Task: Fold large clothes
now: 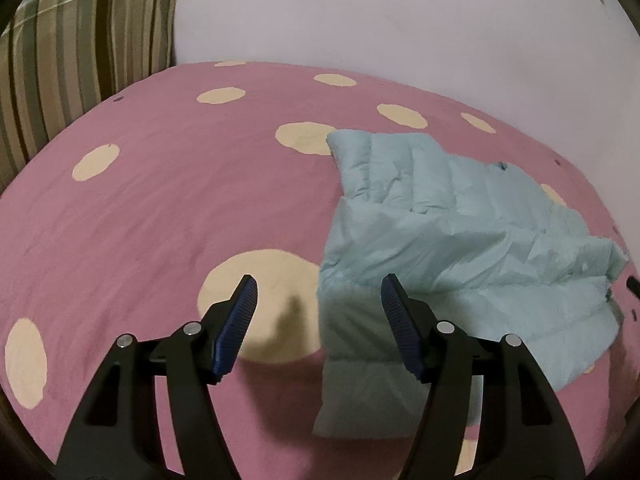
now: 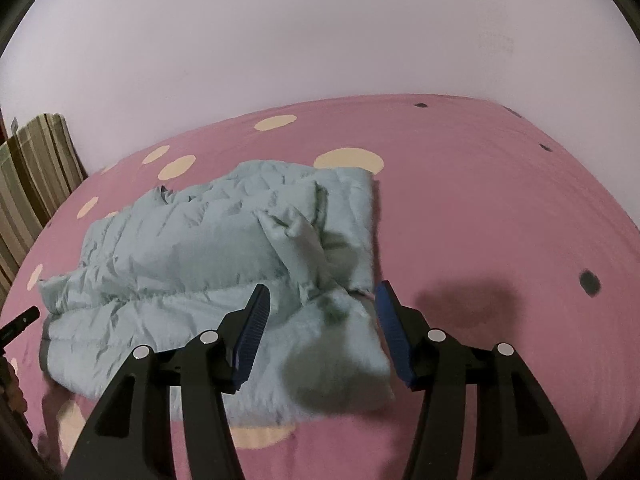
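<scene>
In the left wrist view, the left tool (image 1: 318, 286) fills the bottom of the frame, its two black arms ending in blue ribbed pads (image 1: 236, 326) that stand spread wide apart with nothing between them. It hangs above the bed (image 1: 160, 208), which is covered in pink cloth with cream spots. Its left pad sits over a large cream spot at lower centre, and its right pad sits over the near edge of the jacket (image 1: 460, 248). The jacket is a pale blue quilted one, lying rumpled on the right half of the frame, running from the middle right down to the lower centre. A striped cushion (image 1: 80, 60) stands in the upper left corner against a pale wall (image 1: 400, 20).

In the right wrist view, the right tool (image 2: 322, 294) fills the bottom of the frame, its blue pads (image 2: 250, 340) also spread wide and gripping nothing. Between and below them lies a blurred corner of the jacket (image 2: 180, 248), whose bulk spreads across the centre and left of the frame on the pink bed (image 2: 500, 208). A dark tip (image 2: 18, 326) pokes in at the left edge beside the jacket. The striped cushion (image 2: 32, 172) shows at the far left, with the wall (image 2: 320, 32) across the top.
</scene>
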Tool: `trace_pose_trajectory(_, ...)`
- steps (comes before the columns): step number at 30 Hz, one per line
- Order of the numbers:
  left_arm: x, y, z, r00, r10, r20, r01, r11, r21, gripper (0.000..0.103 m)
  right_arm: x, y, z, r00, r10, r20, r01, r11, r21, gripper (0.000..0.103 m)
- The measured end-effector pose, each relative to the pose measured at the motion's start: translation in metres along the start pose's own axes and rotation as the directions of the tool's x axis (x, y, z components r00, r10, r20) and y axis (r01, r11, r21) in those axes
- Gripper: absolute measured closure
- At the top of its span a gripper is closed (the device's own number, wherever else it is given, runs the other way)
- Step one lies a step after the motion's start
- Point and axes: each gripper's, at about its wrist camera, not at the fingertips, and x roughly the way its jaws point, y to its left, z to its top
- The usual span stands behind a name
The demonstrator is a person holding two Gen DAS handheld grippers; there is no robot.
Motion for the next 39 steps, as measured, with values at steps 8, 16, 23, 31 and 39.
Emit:
trace_pose_trajectory(8, 0.029, -0.012, 0.013, 0.995, -0.080, -0.059, 0.081, 0.997, 0.014, 0.039, 0.035, 0.015, 0.021, 0.999, 0.039, -0.020, -0.040, 0.997, -0.063, 0.048)
trace_pose_trajectory(16, 0.053, -0.011, 0.017, 0.983, -0.147, -0.110, 0.146, 0.989, -0.018, 0.059, 0.061, 0.016, 0.020, 0.996, 0.038, -0.083, -0.046, 0.995, -0.087, 0.068)
trace_pose_trajectory(23, 0.059, -0.020, 0.014, 0.981, -0.151, -0.124, 0.155, 0.988, 0.022, 0.089, 0.076, 0.018, 0.014, 0.990, 0.043, -0.134, -0.056, 0.994, -0.099, 0.095)
trace_pose_trajectory(31, 0.043, -0.019, 0.018, 0.987, -0.139, -0.075, 0.141, 0.990, 0.017, 0.099, 0.061, 0.008, 0.015, 0.995, 0.057, -0.088, -0.061, 0.997, -0.037, 0.101)
trace_pose_trajectory(39, 0.006, -0.030, 0.049, 0.992, -0.119, 0.044, 0.117, 0.992, 0.045, 0.100, 0.025, 0.006, 0.039, 0.998, 0.067, 0.021, -0.067, 0.998, -0.022, 0.101)
